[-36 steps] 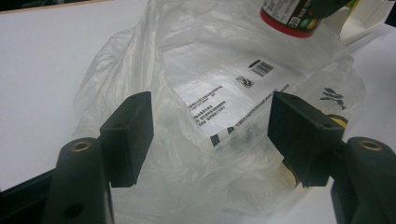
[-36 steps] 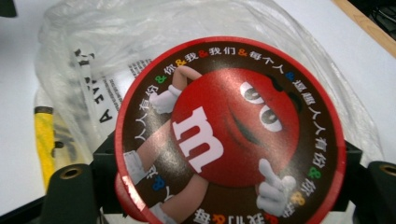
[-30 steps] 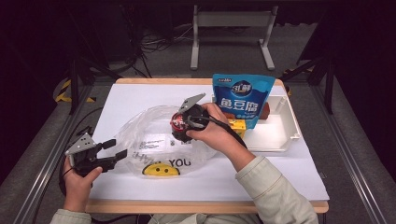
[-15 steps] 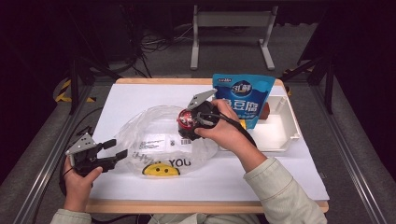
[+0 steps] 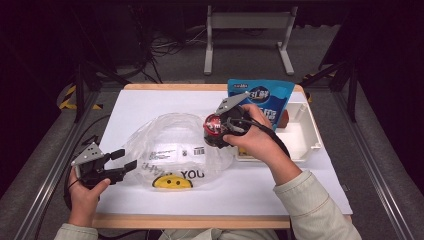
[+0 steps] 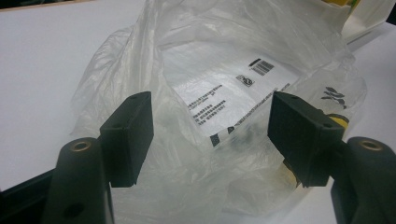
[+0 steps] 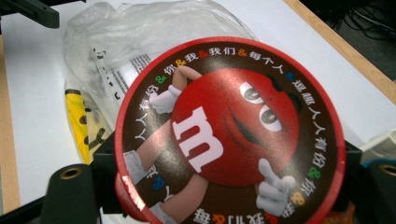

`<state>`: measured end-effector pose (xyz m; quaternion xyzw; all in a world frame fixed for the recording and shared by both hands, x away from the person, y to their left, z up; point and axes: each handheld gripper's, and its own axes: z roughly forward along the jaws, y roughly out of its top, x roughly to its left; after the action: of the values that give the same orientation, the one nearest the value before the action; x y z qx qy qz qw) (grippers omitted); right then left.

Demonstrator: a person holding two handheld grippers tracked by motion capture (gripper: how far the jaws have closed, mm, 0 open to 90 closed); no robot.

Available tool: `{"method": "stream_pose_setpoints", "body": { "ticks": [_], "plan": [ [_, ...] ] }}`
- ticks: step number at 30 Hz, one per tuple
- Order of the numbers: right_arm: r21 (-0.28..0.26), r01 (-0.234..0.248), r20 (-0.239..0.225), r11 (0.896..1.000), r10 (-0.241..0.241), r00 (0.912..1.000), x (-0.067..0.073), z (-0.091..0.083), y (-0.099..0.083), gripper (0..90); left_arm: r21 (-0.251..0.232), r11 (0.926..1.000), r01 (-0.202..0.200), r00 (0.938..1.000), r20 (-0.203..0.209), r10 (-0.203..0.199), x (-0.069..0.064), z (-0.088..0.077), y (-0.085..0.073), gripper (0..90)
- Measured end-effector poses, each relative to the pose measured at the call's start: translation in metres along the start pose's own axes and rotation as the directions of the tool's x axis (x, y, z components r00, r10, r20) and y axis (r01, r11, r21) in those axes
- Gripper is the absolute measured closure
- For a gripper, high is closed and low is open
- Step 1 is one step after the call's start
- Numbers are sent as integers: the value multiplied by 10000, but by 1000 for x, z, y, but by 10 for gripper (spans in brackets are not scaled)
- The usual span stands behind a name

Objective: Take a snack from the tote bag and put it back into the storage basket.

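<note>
Right gripper view: a round candy tin (image 7: pixel 229 135) with a red cartoon lid is clamped between the right gripper (image 7: pixel 224 186) jaws, frame centre. High view adds the left gripper (image 5: pixel 107 167), jaws wide, lower left, beside the clear plastic bag (image 5: pixel 175 150).

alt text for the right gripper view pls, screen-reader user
The right gripper is shut on a round candy tub, its red cartoon-character lid facing the camera. Behind it a clear plastic bag lies crumpled on the white table.
</note>
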<state>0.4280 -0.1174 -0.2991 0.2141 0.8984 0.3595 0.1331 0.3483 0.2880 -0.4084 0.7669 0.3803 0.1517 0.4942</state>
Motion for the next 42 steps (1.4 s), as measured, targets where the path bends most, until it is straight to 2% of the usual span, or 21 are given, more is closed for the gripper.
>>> {"method": "stream_pose_setpoints", "body": {
  "ticks": [17,28,42],
  "plan": [
    [-43,-563,603,9984,564,9966,-21,-37,-27,255,49,10000,28,10000,7,-28,0,0,0,321],
    [-140,-1022,1045,9947,1031,9892,-36,-64,-46,255,83,9999,-60,10000,-25,60,0,1,0,321],
    [-31,-1443,1532,9895,1431,9778,-54,-85,-69,256,113,9999,-62,10000,-25,63,-1,2,0,321]
  ]
}}
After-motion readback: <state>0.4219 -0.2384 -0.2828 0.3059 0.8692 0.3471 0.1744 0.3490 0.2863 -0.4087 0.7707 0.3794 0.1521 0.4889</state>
